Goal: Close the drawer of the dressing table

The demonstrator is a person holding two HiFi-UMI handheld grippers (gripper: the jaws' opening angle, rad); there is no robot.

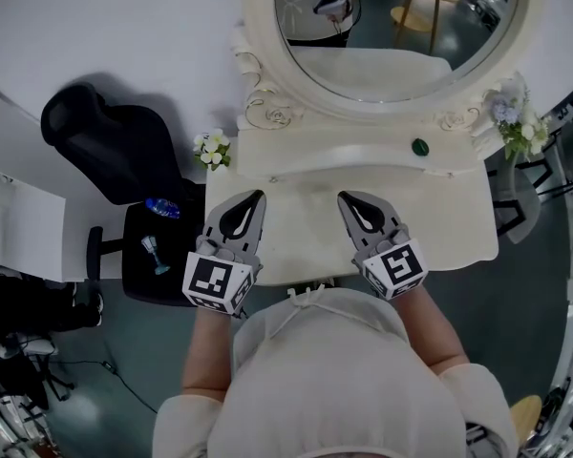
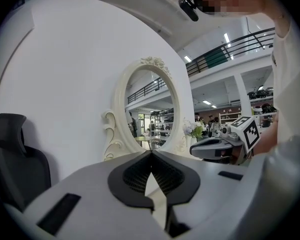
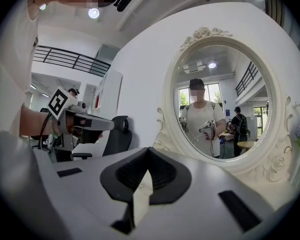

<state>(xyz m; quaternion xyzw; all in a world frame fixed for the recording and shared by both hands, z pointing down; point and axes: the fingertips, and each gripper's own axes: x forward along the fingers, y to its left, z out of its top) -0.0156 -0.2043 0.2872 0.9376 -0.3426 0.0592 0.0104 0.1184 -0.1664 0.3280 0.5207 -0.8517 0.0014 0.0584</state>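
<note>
A cream dressing table (image 1: 449, 218) with an oval mirror (image 1: 392, 55) stands in front of me. Seen from above, its drawer is hidden under the tabletop and my body. My left gripper (image 1: 257, 196) hovers over the left front part of the tabletop, jaws shut and empty; its tips meet in the left gripper view (image 2: 151, 153). My right gripper (image 1: 345, 197) hovers beside it to the right, also shut and empty (image 3: 149, 149). Both point level toward the mirror (image 3: 220, 104). Each gripper shows in the other's view: the right gripper (image 2: 192, 150), the left gripper (image 3: 112, 126).
A black office chair (image 1: 115, 146) stands left of the table, a blue bottle (image 1: 162, 207) on its seat. Small flower bunches sit at the table's left corner (image 1: 212, 148) and right corner (image 1: 516, 127). A small green object (image 1: 420, 146) lies below the mirror.
</note>
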